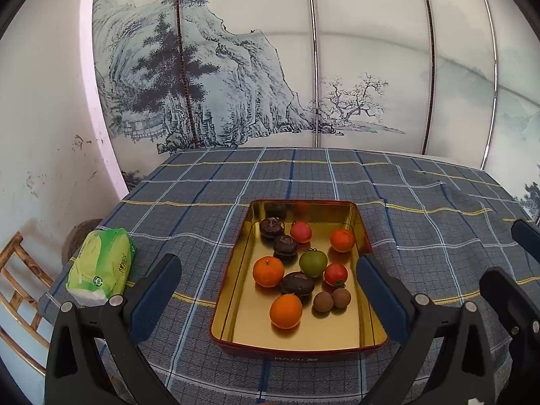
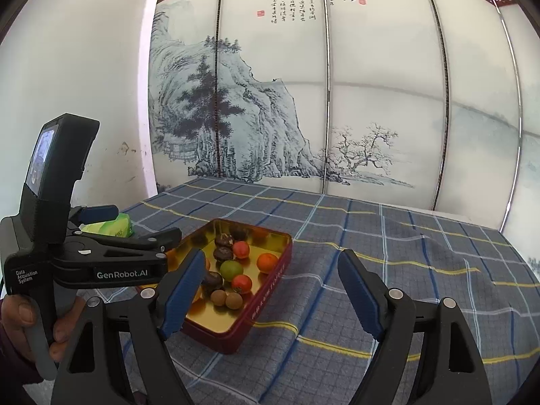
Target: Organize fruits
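Note:
A red tin tray [image 1: 297, 346] with a gold inside lies on the checked tablecloth. In it are three oranges [image 1: 268, 271], a red tomato [image 1: 335, 274], a pink-red fruit [image 1: 300, 232], a green fruit [image 1: 313, 263], three dark brown fruits [image 1: 297, 283] and two small brown longans [image 1: 323, 301]. My left gripper [image 1: 270, 263] is open, its fingers spread on either side of the tray's near half, above it. My right gripper [image 2: 271, 260] is open with nothing between its fingers, just right of the tray [image 2: 266, 303].
A green tissue pack [image 1: 101, 266] lies on the cloth left of the tray. A wooden chair [image 1: 17, 270] stands past the table's left edge. A painted folding screen [image 1: 236, 84] backs the table. A hand [image 2: 20, 317] grips the left tool's handle.

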{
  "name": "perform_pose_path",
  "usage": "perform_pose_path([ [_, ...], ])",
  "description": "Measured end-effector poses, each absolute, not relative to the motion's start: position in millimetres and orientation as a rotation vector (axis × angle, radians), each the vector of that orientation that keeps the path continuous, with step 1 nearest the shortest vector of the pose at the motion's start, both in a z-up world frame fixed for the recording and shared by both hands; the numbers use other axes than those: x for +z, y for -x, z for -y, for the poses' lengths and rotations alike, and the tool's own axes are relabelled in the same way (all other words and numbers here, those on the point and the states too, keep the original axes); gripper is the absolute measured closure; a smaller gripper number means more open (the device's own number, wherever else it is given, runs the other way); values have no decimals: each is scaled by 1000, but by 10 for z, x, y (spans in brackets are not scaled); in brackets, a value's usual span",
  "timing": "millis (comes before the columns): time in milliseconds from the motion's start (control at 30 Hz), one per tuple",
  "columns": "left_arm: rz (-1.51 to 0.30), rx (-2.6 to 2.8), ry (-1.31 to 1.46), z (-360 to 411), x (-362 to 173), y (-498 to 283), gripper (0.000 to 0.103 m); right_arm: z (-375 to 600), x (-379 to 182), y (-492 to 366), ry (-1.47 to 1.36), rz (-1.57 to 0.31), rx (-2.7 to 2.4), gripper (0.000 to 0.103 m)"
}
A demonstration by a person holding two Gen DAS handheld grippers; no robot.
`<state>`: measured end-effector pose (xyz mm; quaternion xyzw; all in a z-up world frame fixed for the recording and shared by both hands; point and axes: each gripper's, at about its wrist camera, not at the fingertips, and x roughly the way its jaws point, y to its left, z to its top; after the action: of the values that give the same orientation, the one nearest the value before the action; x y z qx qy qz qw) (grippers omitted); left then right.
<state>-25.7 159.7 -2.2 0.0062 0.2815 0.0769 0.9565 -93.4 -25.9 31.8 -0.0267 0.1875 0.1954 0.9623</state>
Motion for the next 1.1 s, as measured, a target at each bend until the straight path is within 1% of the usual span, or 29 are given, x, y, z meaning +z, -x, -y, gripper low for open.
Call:
perform_pose_path([
  [1100, -555, 158, -4, -1515, 53, 409, 0, 229, 303, 966, 51, -363, 393, 19],
])
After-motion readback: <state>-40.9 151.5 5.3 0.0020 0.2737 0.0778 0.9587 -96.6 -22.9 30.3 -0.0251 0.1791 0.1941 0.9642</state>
